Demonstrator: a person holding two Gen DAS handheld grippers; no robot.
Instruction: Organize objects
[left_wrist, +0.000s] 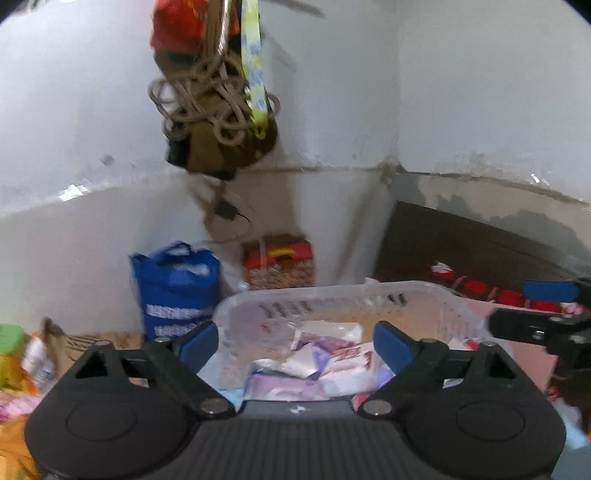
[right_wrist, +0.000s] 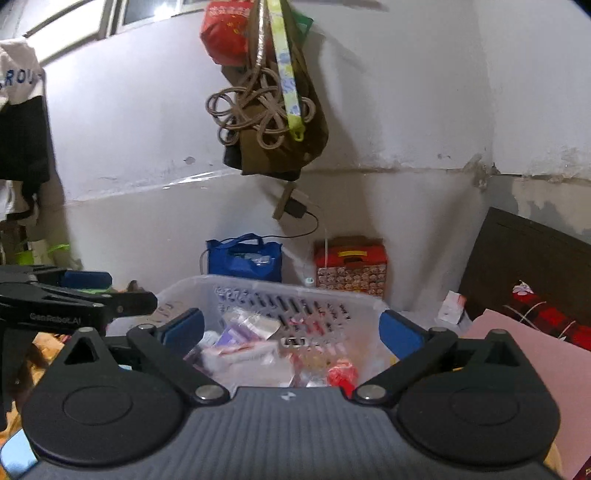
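Note:
A clear plastic basket (left_wrist: 332, 295) with slotted walls sits in front of both grippers; it also shows in the right wrist view (right_wrist: 295, 286). It holds several packets and sachets (left_wrist: 325, 354), white, purple and red (right_wrist: 240, 343). My left gripper (left_wrist: 295, 345) is open and empty, its blue-padded jaws spread over the basket's near side. My right gripper (right_wrist: 291, 332) is open and empty, also above the basket's near side. The right gripper shows at the right edge of the left wrist view (left_wrist: 535, 310); the left gripper shows at the left of the right wrist view (right_wrist: 81, 295).
A blue shopping bag (right_wrist: 245, 258) and a red patterned box (right_wrist: 351, 266) stand against the white wall behind the basket. A brown bag with coiled rope (right_wrist: 266, 110) hangs above. A dark headboard (right_wrist: 524, 258) and pink sheet (right_wrist: 517, 350) lie to the right. Clutter lies at left (left_wrist: 22, 354).

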